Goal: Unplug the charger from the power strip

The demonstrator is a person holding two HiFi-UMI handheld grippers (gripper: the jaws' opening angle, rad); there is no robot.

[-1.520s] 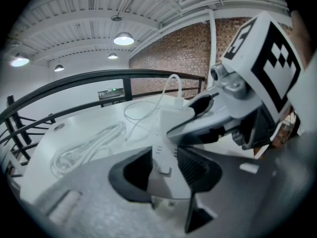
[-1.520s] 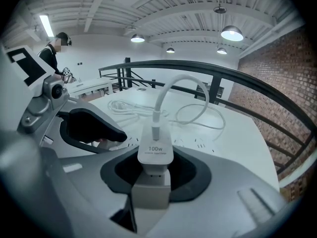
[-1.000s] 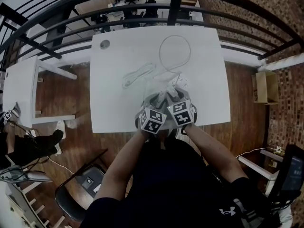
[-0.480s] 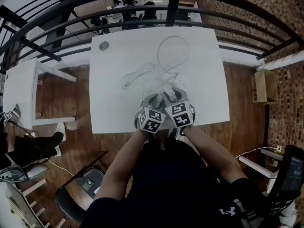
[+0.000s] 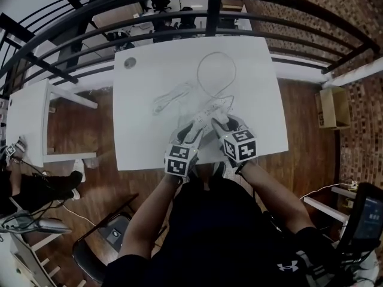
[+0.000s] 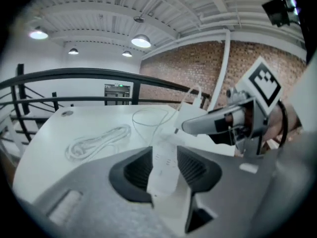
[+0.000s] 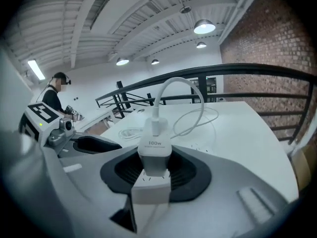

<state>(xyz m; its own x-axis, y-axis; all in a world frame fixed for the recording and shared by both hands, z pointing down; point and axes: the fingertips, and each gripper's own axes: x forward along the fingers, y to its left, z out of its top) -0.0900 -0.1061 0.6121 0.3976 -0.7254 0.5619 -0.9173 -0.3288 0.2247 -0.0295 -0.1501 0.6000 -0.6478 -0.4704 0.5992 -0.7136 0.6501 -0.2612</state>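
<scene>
Between the part-closed jaws of the right gripper (image 7: 155, 170), at six o'clock in its own view: white block charger (image 7: 154, 148) marked 100W, pinched on both sides, base against the long white plastic power strip (image 6: 163, 168). Strip clamped in the left gripper (image 6: 164, 171) - both raised over the white table (image 5: 143, 148). Thin white cable (image 7: 190, 99) looping toward twelve o'clock; coiled white cord (image 6: 96, 142) at ten.
</scene>
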